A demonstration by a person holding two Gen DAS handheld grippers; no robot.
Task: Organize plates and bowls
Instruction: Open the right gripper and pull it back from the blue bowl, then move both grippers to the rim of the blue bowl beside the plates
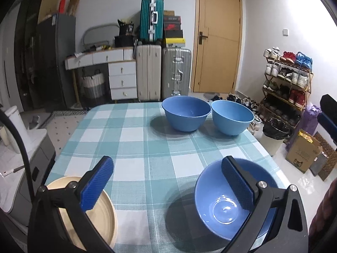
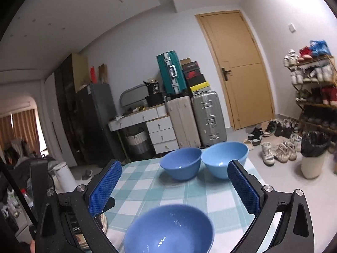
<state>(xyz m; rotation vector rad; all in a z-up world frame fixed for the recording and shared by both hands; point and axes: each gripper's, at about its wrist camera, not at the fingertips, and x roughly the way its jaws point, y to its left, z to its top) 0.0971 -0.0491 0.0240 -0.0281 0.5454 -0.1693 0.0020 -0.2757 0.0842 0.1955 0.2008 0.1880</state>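
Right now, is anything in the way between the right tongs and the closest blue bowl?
No. The right tongs hang open just above the near blue bowl, with nothing between them. The two far bowls sit well beyond, on the checked cloth.

A tan wooden door (image 1: 217, 40) stands shut in the pale far wall. Left of the door, suitcases (image 1: 163, 71) are stacked beside a white chest of drawers (image 1: 123, 80). Right of the door, a shoe rack (image 1: 287, 82) stands packed, with loose shoes (image 2: 273, 145) on the pale floor before it.
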